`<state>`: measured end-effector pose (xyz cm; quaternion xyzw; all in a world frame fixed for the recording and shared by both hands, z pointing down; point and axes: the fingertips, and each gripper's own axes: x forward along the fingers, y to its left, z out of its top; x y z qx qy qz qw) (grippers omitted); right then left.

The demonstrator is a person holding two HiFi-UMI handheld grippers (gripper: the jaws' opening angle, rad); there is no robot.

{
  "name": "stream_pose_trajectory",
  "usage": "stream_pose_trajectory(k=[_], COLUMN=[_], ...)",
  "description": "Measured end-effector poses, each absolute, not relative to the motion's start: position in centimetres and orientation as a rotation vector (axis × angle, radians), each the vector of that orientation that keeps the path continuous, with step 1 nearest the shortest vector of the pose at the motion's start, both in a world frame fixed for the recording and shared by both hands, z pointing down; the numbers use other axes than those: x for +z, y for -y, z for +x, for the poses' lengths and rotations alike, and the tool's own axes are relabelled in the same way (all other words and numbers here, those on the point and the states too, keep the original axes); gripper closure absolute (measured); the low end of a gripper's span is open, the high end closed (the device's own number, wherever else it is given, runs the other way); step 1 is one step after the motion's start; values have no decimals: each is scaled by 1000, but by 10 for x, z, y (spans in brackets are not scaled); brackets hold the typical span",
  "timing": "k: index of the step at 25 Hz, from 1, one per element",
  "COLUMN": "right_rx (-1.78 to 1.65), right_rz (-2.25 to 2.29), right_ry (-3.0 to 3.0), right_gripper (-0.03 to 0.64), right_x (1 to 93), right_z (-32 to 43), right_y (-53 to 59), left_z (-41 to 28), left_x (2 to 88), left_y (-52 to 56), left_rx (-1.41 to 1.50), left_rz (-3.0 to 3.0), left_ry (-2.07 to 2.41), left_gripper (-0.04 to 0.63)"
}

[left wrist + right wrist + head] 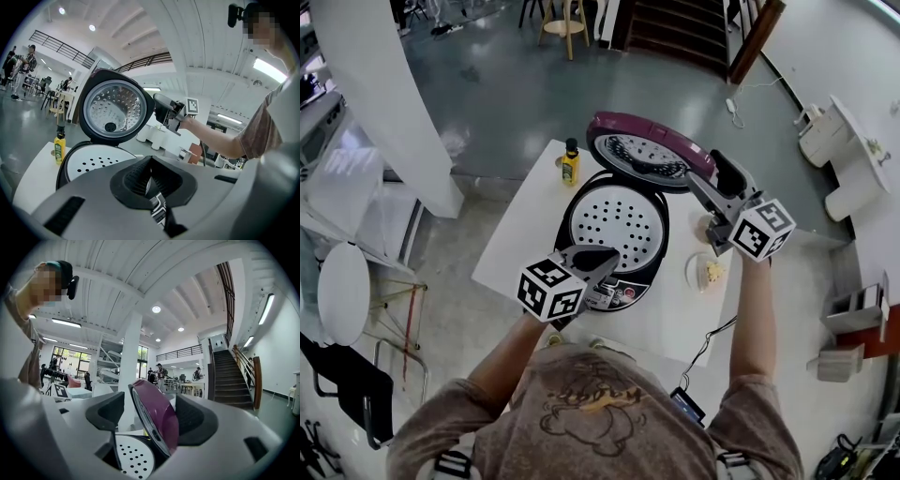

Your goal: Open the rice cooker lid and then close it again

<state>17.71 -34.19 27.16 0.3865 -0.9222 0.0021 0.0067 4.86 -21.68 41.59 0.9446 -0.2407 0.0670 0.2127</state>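
White table (525, 225) carried the rice cooker (623, 289), its lid (647, 150) upright. Your right gripper (722, 173) straddled the lid's edge, jaws spread and not gripping. Your left gripper (602, 260) sat clenched, empty, at the cooker's front. A one-sided push could have slammed it down.

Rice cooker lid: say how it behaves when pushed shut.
The lid looks rigid and stands hinged open, so it would probably swing down, not flex. Its glossy purple outside may slide against the pads of the right gripper.
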Motion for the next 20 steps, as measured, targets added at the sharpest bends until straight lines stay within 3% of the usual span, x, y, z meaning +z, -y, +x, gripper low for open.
stream_pose_trajectory(k=[20], right_rx=[57], right_rz=[1124], right_ry=[2905], right_gripper=[305], right_x=[311], right_z=[154], right_y=[265], left_z=[42], left_x=[404], left_y=[196], left_rx=[171], left_rz=[2653], left_ry=[670], left_gripper=[575])
